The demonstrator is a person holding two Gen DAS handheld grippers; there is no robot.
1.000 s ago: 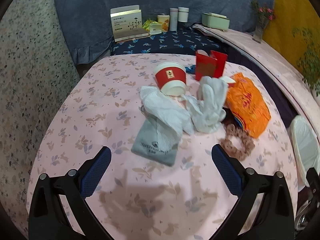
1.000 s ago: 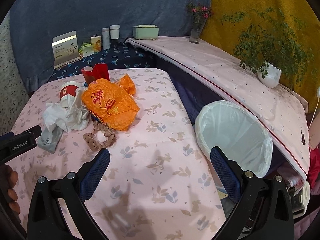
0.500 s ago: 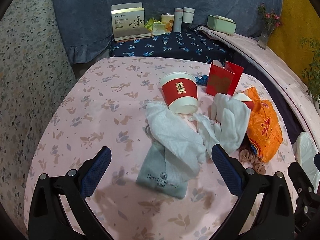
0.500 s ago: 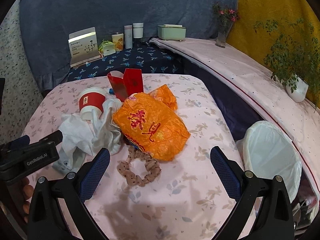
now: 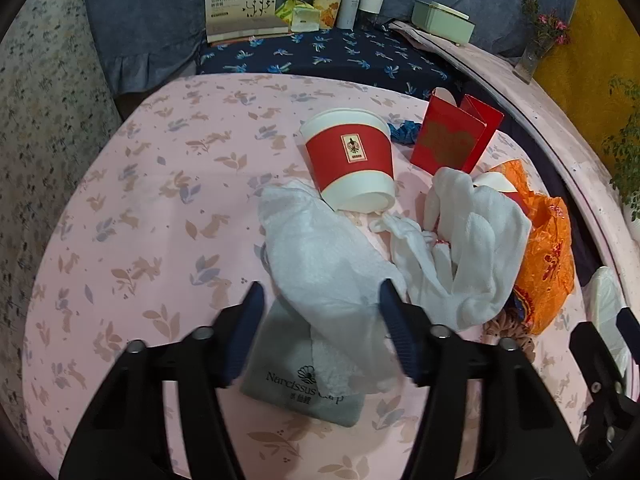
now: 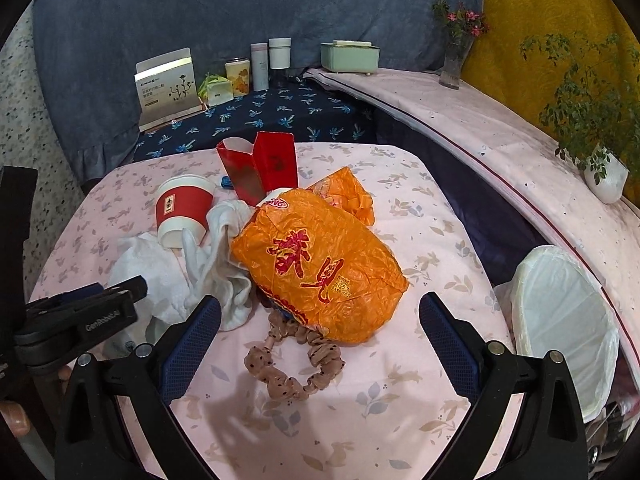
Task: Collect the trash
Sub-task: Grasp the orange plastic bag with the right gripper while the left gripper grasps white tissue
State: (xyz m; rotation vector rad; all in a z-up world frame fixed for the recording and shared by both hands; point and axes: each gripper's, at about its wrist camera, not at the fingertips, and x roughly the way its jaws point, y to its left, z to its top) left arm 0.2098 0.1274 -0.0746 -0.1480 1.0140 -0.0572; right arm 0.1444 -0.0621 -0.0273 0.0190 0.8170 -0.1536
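Tissue [image 5: 320, 256], crumpled, lies on the table [image 5: 140, 200] over a grey pouch [image 5: 304, 380], below the cup [image 5: 348, 160]. Advise pinching tissue alone, leaving the pouch. Left gripper [image 5: 320, 320] jaws have just been closing, half-narrowed around the tissue, not yet pressing. Right gripper [image 6: 320, 320] stands wide, empty, before the orange bag [image 6: 320, 256].

On your bench [image 6: 400, 400]: cup [image 6: 184, 210] left, tissue [image 5: 320, 264] before it, bag [image 6: 320, 264] right of both, scrunchie [image 6: 296, 368] before the bag, bin [image 6: 560, 320] off the bench's right edge.

black jaws, blue ribbed pads [image 6: 191, 344], silver screws
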